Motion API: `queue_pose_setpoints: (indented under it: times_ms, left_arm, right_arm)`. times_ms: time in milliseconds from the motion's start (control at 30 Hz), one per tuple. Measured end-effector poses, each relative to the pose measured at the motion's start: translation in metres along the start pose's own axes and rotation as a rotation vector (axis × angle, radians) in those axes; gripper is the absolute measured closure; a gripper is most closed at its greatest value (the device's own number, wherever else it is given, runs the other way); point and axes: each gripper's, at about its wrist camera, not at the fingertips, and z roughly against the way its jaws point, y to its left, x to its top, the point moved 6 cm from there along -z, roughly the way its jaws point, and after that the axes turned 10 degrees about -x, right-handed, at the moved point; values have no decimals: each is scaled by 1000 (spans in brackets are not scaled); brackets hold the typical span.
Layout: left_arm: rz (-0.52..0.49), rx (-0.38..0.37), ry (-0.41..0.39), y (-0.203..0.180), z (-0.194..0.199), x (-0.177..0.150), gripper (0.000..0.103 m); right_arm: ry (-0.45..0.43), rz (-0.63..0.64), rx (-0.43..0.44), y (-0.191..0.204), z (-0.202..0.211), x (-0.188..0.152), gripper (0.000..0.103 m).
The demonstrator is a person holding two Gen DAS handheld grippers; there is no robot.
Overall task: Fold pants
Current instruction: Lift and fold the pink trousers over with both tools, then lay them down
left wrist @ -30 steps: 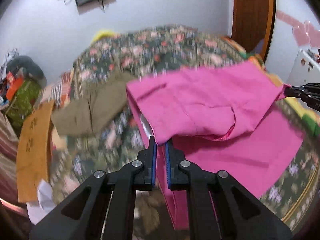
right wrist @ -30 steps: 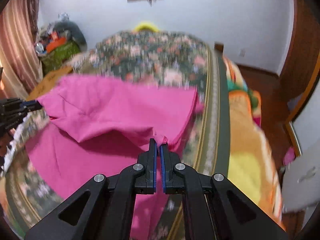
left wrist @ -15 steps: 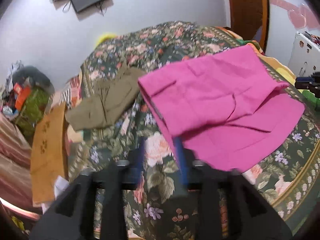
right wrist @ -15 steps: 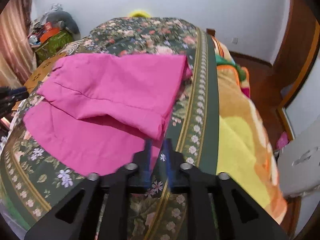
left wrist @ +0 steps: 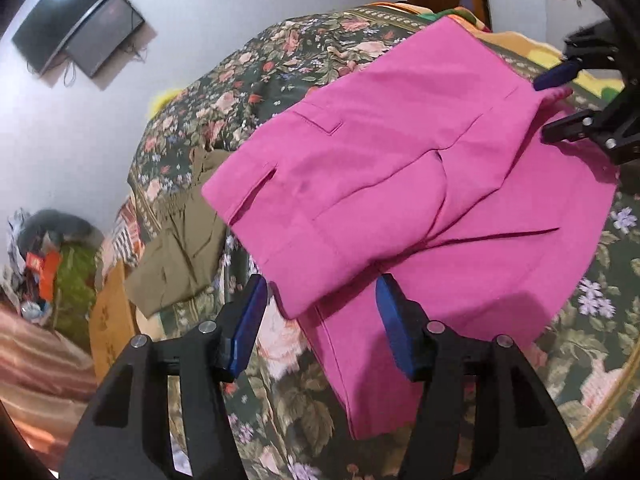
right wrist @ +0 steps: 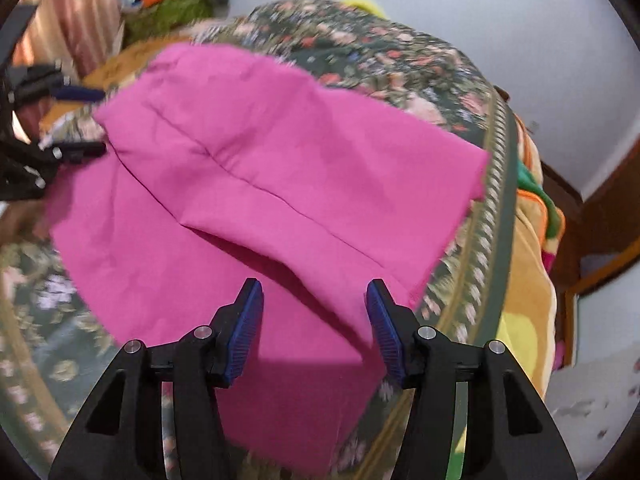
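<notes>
The pink pants (left wrist: 400, 184) lie folded over on the floral bedspread (left wrist: 288, 52), the upper layer resting on the lower one. They fill the middle of the right wrist view (right wrist: 248, 184). My left gripper (left wrist: 320, 324) is open and empty, its jaws wide apart just before the near corner of the fold. My right gripper (right wrist: 314, 328) is open and empty over the other near corner. It also shows at the right edge of the left wrist view (left wrist: 560, 100).
Olive-green pants (left wrist: 180, 248) lie on the bed left of the pink ones. An orange blanket (right wrist: 528, 280) hangs at the bed's right side. Clutter (left wrist: 44, 264) and a striped curtain (left wrist: 28, 360) stand at the left. A screen (left wrist: 88, 28) hangs on the wall.
Both grippers were shut on the pink pants' corners, holding the fold up. They have let go and opened wide, and the top layer now rests on the bed.
</notes>
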Motion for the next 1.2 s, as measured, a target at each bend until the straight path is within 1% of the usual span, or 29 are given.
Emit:
queue_pose_setpoints:
  times_ms: [67, 100, 167, 200, 233, 267, 300, 367, 467, 567, 700, 800, 933, 1100, 1133, 1200]
  left_arm:
    - [11, -8, -5, 2, -3, 5, 47]
    - [22, -14, -9, 4, -4, 8, 50]
    - [42, -32, -9, 7, -7, 12, 67]
    - [53, -44, -9, 8, -8, 13, 73]
    - [65, -44, -11, 9, -9, 14, 81]
    - [71, -37, -14, 10, -9, 15, 83]
    - [82, -31, -20, 11, -9, 16, 85]
    - [111, -37, -29, 15, -5, 17, 88]
    - [148, -57, -64, 18, 10, 18, 88]
    - [163, -87, -100, 14, 32, 17, 88]
    - [164, -119, -108, 3, 46, 8, 88]
    - [188, -153, -85, -8, 44, -4, 88]
    - [228, -176, -74, -17, 41, -20, 88]
    - [290, -207, -63, -19, 39, -33, 88]
    - [310, -216, -62, -17, 41, -36, 86]
    - [351, -246, -63, -14, 46, -41, 84]
  right_arm:
    - [-5, 28, -2, 4, -8, 4, 53]
    - [-12, 29, 1, 5, -10, 7, 53]
    - [-24, 15, 12, 4, -12, 13, 54]
    - [-31, 4, 18, 3, -12, 16, 58]
    - [-39, -8, 28, 1, -12, 18, 73]
    - [-40, -19, 38, 0, -12, 20, 90]
    - [-42, -26, 45, 1, -11, 20, 96]
    - [-62, -39, 54, -1, -6, 21, 97]
    - [-89, -64, 65, -4, 9, 20, 97]
    - [-118, -68, 60, -5, 28, 19, 97]
    - [-136, -74, 57, -5, 47, 12, 97]
    - [-129, -84, 65, 0, 54, 0, 97]
    - [-94, -123, 77, 10, 47, -19, 97]
    - [-48, -183, 101, 14, 38, -34, 97]
    - [-41, -201, 111, 13, 38, -36, 97]
    - [-45, -226, 126, 11, 44, -39, 96]
